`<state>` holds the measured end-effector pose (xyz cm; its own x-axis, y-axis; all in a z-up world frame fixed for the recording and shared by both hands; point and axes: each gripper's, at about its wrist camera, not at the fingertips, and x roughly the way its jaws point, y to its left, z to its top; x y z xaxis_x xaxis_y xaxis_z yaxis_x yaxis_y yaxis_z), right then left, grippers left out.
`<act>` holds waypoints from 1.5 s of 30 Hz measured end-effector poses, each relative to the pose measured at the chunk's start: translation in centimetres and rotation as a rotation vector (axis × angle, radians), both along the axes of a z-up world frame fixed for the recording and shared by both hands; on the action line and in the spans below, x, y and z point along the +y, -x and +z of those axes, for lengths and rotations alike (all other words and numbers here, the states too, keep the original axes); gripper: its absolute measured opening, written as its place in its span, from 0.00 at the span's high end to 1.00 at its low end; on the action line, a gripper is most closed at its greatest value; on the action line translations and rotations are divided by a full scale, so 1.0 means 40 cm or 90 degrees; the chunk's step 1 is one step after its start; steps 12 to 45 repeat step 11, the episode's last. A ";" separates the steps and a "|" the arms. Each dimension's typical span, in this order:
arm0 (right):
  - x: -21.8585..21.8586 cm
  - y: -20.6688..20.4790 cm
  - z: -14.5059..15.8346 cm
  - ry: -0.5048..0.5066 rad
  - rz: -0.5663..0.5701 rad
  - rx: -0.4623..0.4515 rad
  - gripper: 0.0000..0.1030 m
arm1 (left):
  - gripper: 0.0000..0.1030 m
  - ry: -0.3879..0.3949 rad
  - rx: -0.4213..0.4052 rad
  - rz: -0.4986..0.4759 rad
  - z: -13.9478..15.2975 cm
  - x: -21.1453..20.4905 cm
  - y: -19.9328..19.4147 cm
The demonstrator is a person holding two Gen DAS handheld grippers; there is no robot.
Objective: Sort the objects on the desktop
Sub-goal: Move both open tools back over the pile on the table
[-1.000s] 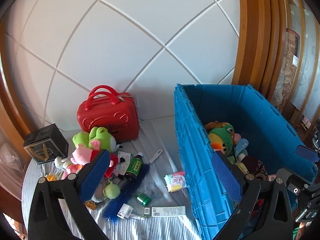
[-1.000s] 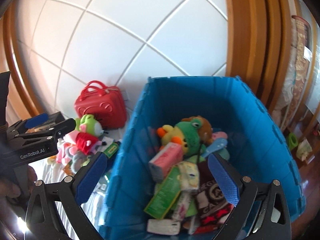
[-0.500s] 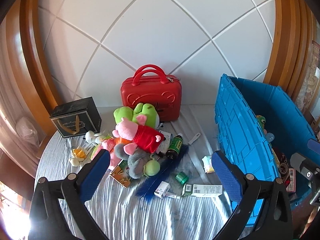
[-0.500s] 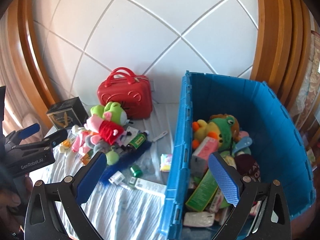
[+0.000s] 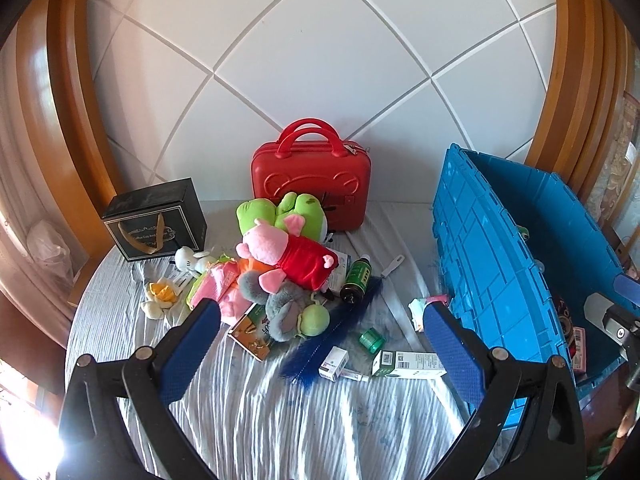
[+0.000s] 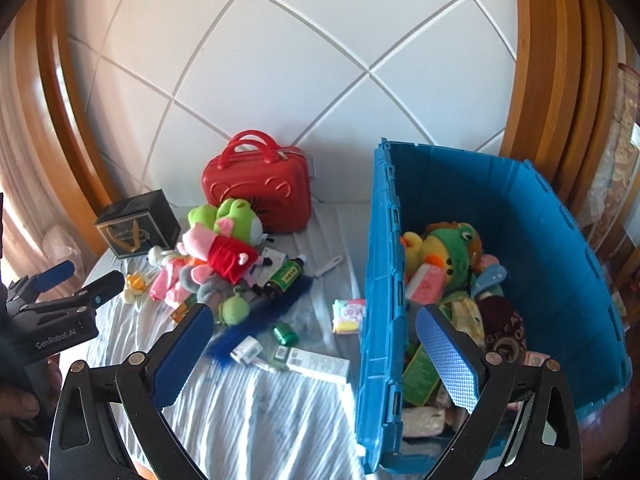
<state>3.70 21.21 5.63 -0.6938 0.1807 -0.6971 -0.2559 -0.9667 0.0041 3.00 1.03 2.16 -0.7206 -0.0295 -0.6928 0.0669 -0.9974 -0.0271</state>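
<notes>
A pile of soft toys lies mid-table: a pink pig in red (image 5: 288,252), a green frog (image 5: 280,212) and a grey plush (image 5: 284,312). Beside them are a dark green bottle (image 5: 357,280), a blue feather (image 5: 332,336), a small green jar (image 5: 371,338) and a long white carton (image 5: 408,360). The blue crate (image 5: 500,280) stands at the right. In the right wrist view the crate (image 6: 380,280) holds a frog plush (image 6: 448,248) and several packets. My left gripper (image 5: 320,332) hovers open above the pile's near side. My right gripper (image 6: 314,332) is open over the crate's left wall, holding nothing.
A red carry case (image 5: 312,184) stands against the white tiled wall. A black gift box (image 5: 156,220) sits at the back left. A small tissue pack (image 6: 349,314) lies by the crate. Wrinkled pale cloth (image 5: 260,420) covers the round table.
Both views have swung left and pulled back from the crate, so the toy pile now sits centred for the left gripper. Both grippers stayed open and empty.
</notes>
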 end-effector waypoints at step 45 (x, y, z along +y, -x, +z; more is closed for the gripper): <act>-0.004 0.002 0.001 -0.001 -0.003 -0.003 0.00 | 0.00 0.033 0.023 0.007 0.003 0.011 -0.006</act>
